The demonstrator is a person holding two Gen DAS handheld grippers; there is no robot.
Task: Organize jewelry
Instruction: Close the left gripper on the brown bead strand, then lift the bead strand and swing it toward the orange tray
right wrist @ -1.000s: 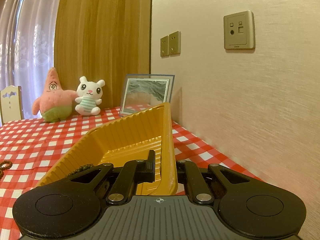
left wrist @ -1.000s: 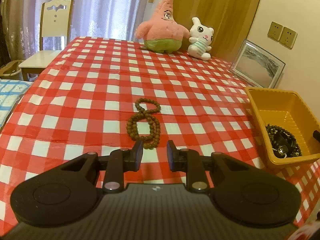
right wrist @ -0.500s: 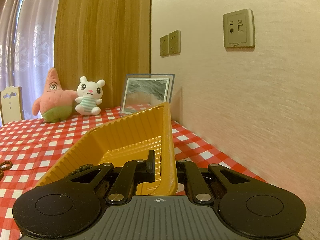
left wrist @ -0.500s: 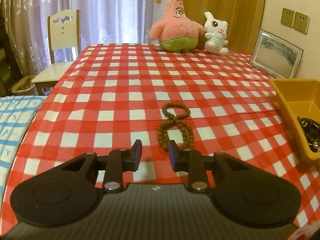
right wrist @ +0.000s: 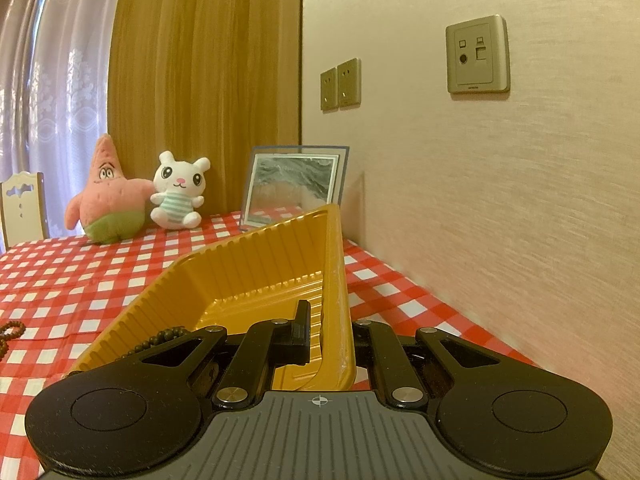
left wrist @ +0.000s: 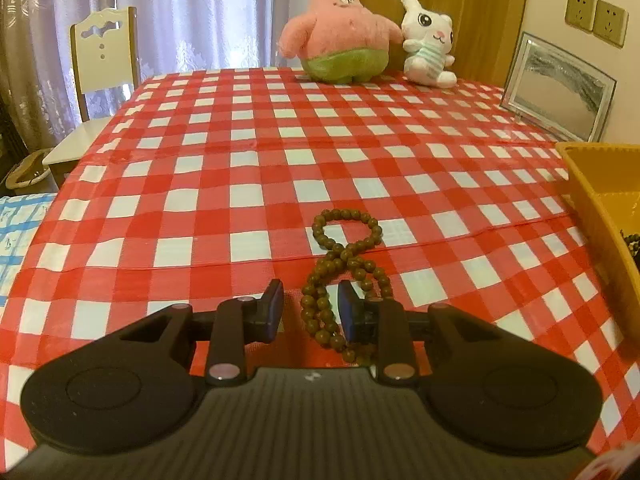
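Observation:
A string of brown wooden beads [left wrist: 344,256] lies in a figure-eight on the red-and-white checked tablecloth [left wrist: 240,168]. My left gripper [left wrist: 310,308] hovers low over its near loop. The jaws stand open, one strand lies between them, and the pads do not press on it. The right fingertip [left wrist: 346,312] sits inside the loop. My right gripper [right wrist: 332,332] is shut on the near wall of the yellow tray [right wrist: 256,264], one finger inside and one outside. Dark beads [right wrist: 164,336] lie in that tray. The yellow tray [left wrist: 600,200] shows at the right edge of the left wrist view.
A pink star plush [left wrist: 340,28] and a white bunny plush [left wrist: 428,40] sit at the table's far end. A framed picture [left wrist: 560,88] leans on the wall to the right. A wooden chair [left wrist: 104,56] stands past the far left corner.
My left gripper has come forward and down over the brown beads, whose near strand now lies between its slightly wider jaws. The right gripper and the tray have not moved.

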